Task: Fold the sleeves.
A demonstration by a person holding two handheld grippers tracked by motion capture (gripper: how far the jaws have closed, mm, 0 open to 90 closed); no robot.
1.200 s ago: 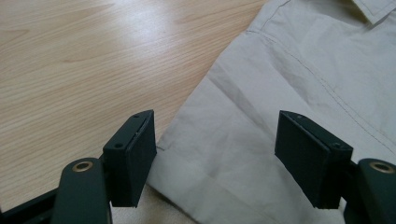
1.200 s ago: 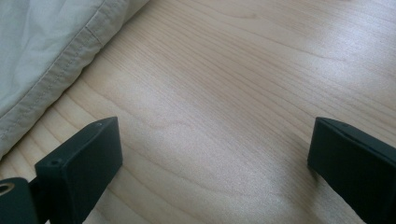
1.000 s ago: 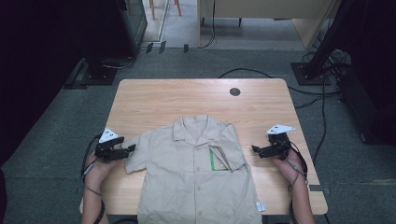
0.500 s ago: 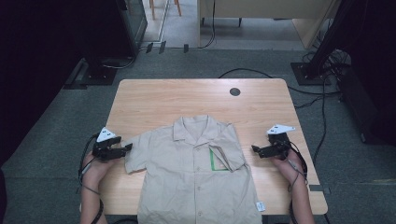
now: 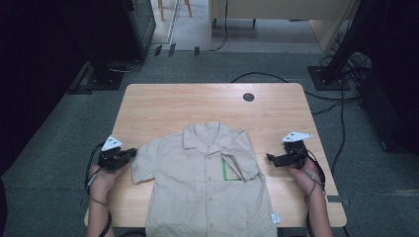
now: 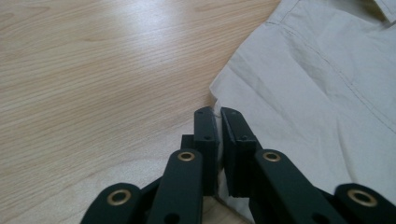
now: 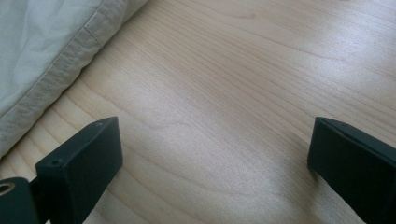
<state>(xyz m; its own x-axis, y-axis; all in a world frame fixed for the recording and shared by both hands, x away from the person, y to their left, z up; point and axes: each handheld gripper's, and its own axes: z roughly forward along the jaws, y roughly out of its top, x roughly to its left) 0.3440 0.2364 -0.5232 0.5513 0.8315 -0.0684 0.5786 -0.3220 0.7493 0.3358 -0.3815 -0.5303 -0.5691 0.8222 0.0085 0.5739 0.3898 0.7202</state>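
Beige short-sleeved shirt (image 5: 207, 182) lies flat on the wooden tabletop (image 5: 197, 103), collar away from the person. At the shirt's left sleeve, the left gripper (image 6: 215, 116) has just clenched its fingers on the sleeve's hem. Beside the shirt's right sleeve, the right gripper (image 5: 271, 158) hovers over bare wood, fingers spread, grasping nothing.

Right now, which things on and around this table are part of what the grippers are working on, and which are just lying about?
In the job:
- beige shirt, flat on the table
- left gripper, jaws just closed on the sleeve edge
- right gripper, open beside the other sleeve

Lying about:
- floor cables
- dark stand base
- black round cap in the tabletop
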